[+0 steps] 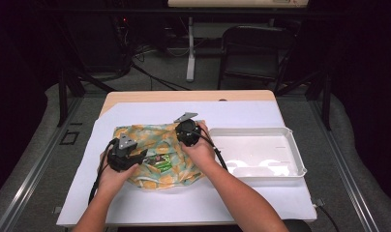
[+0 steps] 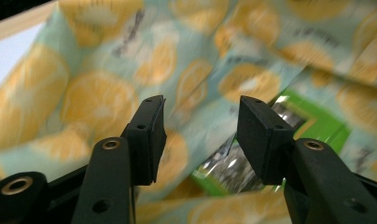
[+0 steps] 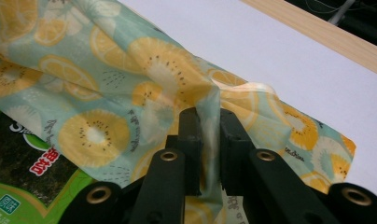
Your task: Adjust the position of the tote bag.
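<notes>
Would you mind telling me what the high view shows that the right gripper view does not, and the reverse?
The high view alone takes in the white tray, the left claw and both of the person's hands. The right gripper view alone reveals the right claw pinching a fold of fabric, plus red lettering on the green packet. Both share the lemon-print cloth lying on the white table cover.
</notes>
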